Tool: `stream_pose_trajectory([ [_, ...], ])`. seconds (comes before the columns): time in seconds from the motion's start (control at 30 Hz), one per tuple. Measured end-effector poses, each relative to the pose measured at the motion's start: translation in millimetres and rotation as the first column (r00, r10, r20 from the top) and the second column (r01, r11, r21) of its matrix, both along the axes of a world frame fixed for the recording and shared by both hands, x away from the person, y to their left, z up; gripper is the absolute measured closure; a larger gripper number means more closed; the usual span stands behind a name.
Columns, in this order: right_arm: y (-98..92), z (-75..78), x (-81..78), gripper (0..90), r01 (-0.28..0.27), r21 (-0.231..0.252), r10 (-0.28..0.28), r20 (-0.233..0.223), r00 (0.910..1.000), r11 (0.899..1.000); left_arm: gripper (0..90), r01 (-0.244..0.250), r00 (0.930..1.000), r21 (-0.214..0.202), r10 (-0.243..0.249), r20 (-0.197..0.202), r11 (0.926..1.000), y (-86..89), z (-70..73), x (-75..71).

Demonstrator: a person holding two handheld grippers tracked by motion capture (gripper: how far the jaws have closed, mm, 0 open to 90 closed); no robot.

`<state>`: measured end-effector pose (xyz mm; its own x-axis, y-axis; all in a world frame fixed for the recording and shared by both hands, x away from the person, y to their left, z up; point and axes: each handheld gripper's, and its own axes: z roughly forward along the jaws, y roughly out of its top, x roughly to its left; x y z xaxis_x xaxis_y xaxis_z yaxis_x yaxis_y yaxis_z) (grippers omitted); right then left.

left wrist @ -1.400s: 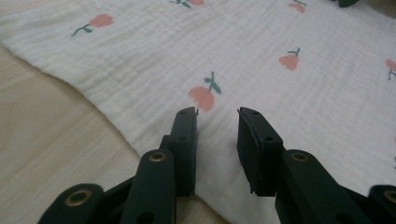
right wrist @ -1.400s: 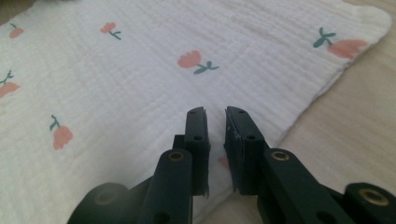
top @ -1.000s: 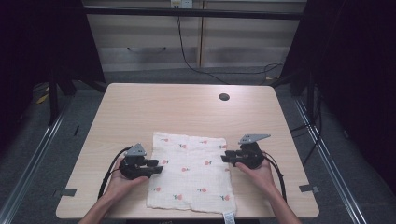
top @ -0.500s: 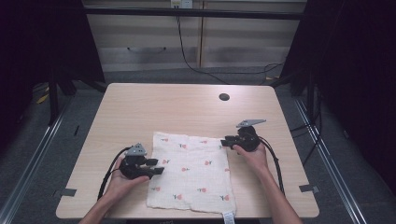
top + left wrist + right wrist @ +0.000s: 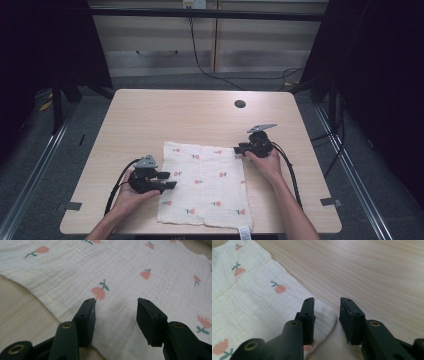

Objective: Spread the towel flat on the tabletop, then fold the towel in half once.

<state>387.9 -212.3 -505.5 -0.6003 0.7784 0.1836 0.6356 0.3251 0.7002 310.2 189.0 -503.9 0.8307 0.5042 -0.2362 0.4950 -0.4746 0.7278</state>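
A white cloth (image 5: 205, 185) printed with small pink flowers lies flat on the near half of the wooden table (image 5: 190, 115). My left gripper (image 5: 170, 180) rests at the cloth's left edge and points right. In the left gripper view, its jaws (image 5: 116, 302) have just been opening and stand apart over the cloth (image 5: 125, 265), pinching nothing. My right gripper (image 5: 239, 150) is at the cloth's far right corner and points left. In the right gripper view, its jaws (image 5: 327, 301) are open, with the rounded cloth corner (image 5: 325, 315) lying under the gap.
A dark round hole (image 5: 240, 104) sits in the tabletop at the far right. Black cables (image 5: 287, 165) trail from both grippers towards the near edge. A small label (image 5: 244, 233) hangs off the cloth's near edge. Bare wood stretches beyond the cloth.
My right gripper has moved away from the person along the cloth's right edge to its far right corner. The left hand has stayed where it was.
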Motion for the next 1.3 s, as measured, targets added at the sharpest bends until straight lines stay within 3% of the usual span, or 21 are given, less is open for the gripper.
stream_pose_trajectory([
  [0.1, 1.4, 0.1, -1.0, 74.3, -0.005, -0.008, 0.005, 0.002, 1.0, 1.0, 48.3, 0.003, 1.0, 0.002, -0.003, 0.0, 1.0, -0.3, 0.1, -0.2],
  [0.17, 2.3, -0.2, -1.3, 82.7, -0.008, -0.017, 0.008, 0.006, 0.9999, 1.0, 48.3, 0.003, 1.0, 0.003, -0.003, 0.002, 1.0, -0.4, 0.1, -0.3],
  [0.23, 2.0, -1.4, -0.7, 86.0, -0.003, 0.009, 0.003, -0.002, 1.0, 1.0, 48.0, 0.003, 1.0, 0.001, -0.003, -0.002, 1.0, -0.3, 0.1, -0.3],
  [0.4, 0.9, 0.7, -0.5, 86.4, 0.001, 0.02, -0.001, 0.002, 1.0, 1.0, 47.3, -0.001, 1.0, -0.005, 0.001, -0.007, 1.0, 1.1, 0.4, 0.5],
  [0.5, -2.1, 4.2, -0.3, 86.5, 0.011, 0.057, -0.011, 0.009, 0.9999, 0.998, 46.0, -0.003, 0.9999, -0.008, 0.003, -0.015, 1.0, 2.3, 0.7, 1.0],
  [0.8, 0.1, 11.5, 1.8, 86.5, 0.002, 0.062, -0.004, 0.024, 0.9997, 0.998, 41.1, 0.008, 0.9994, -0.019, -0.008, -0.035, 0.9998, 3.9, 3.4, 4.4],
  [1.0, 1.7, 11.9, 4.8, 86.5, -0.003, 0.069, 0.0, 0.035, 0.9994, 0.998, 37.0, -0.019, 0.9991, -0.046, 0.017, -0.039, 0.9988, 10.2, 9.1, 12.8],
  [1.07, 2.0, 11.9, 6.5, 86.5, -0.003, 0.073, 0.0, 0.037, 0.9993, 0.997, 36.6, -0.04, 0.9989, -0.075, 0.038, -0.027, 0.9964, 15.6, 14.0, 17.2],
  [1.17, 2.8, 12.4, 6.8, 86.5, 0.002, 0.075, -0.005, 0.035, 0.9994, 0.997, 34.2, -0.054, 0.9983, -0.078, 0.052, -0.026, 0.9955, 18.0, 18.9, 20.9],
  [1.27, 6.1, 12.6, 5.3, 86.5, -0.012, 0.072, 0.009, 0.038, 0.9992, 0.997, 33.9, -0.08, 0.9968, -0.113, 0.079, -0.011, 0.9904, 21.7, 24.5, 25.8],
  [1.3, 7.3, 13.4, 4.6, 86.4, -0.015, 0.068, 0.013, 0.034, 0.9993, 0.998, 33.6, -0.078, 0.9969, -0.105, 0.077, -0.017, 0.9915, 22.8, 26.1, 28.8],
])
